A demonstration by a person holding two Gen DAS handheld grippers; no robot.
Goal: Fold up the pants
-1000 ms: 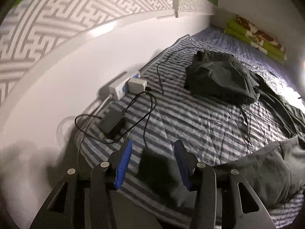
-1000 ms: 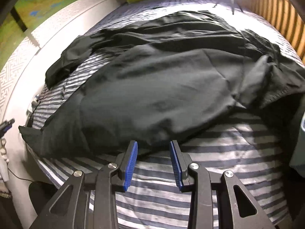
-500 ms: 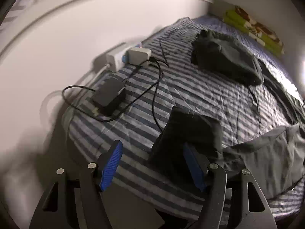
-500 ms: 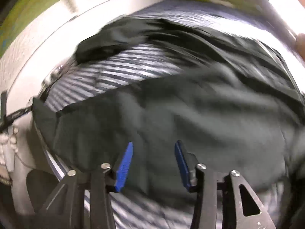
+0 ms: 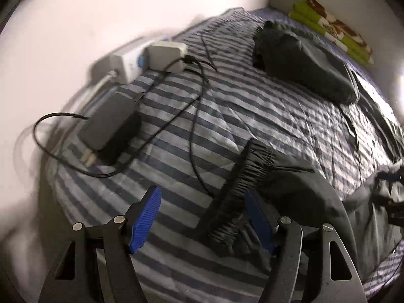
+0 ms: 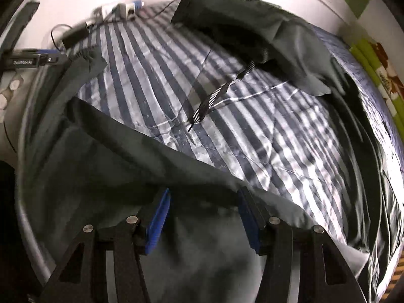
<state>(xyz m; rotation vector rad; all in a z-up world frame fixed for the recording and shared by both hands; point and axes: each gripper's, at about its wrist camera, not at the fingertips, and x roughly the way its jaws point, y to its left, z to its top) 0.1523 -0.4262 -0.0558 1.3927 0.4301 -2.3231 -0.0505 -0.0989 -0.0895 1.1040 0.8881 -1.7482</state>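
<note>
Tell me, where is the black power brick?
In the left wrist view, the black power brick lies on the striped bedspread at left, beside the white power strip.

Dark garments on a striped bed cover, beside a white wall.

Pants (image 5: 298, 192) dark grey; bed cover (image 5: 252, 116) in navy, grey and white stripes; gripper pads (image 5: 146, 223) bright blue on black frames; power strip (image 5: 126, 61) white; adapter (image 5: 108, 123) and cables black; drawstring (image 6: 214, 98) black-and-white; far folded bedding (image 5: 330, 29) lime green with brown print.
</note>
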